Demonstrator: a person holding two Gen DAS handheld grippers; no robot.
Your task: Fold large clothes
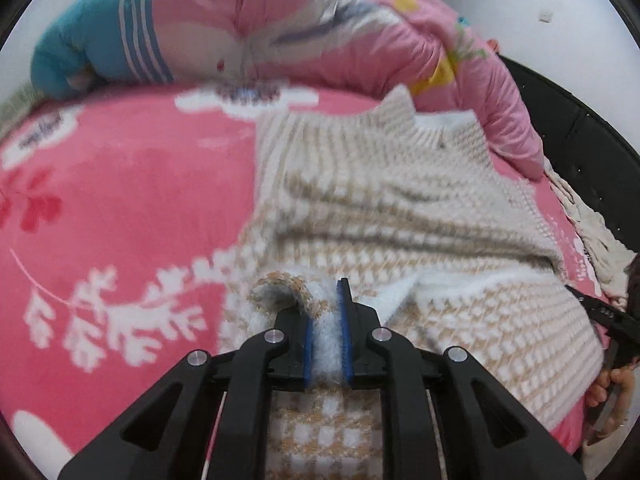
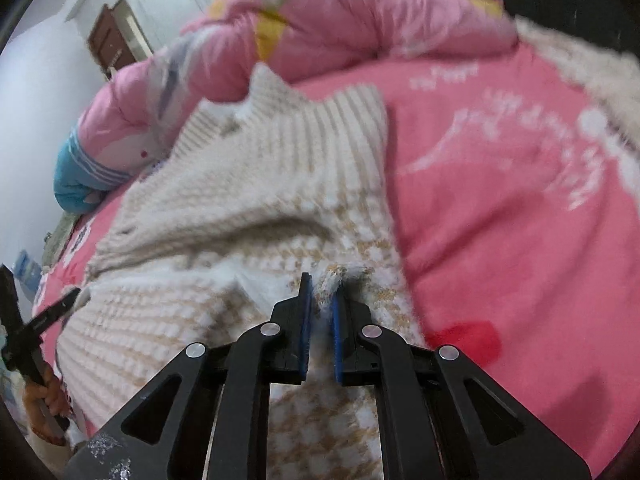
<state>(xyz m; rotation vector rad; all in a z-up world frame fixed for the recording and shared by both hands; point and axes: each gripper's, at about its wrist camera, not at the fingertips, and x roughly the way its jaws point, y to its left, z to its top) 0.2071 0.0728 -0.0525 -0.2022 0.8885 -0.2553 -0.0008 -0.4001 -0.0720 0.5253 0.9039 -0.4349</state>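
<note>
Left tool (image 1: 327,336), right tool (image 2: 320,332) pinch sweater (image 1: 400,208) hem over bedspread (image 1: 120,220).

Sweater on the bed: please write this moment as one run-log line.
left gripper: shut on sweater edge | right gripper: shut on sweater edge | sweater: on pink blanket, partly folded

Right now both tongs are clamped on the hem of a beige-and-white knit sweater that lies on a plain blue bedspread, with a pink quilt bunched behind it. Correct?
Not quite. The bedspread is pink with white floral print, not plain blue; the left wrist view shows it. The rest holds: the left tongs and right tongs pinch the sweater, and the pink quilt is bunched behind it.
</note>
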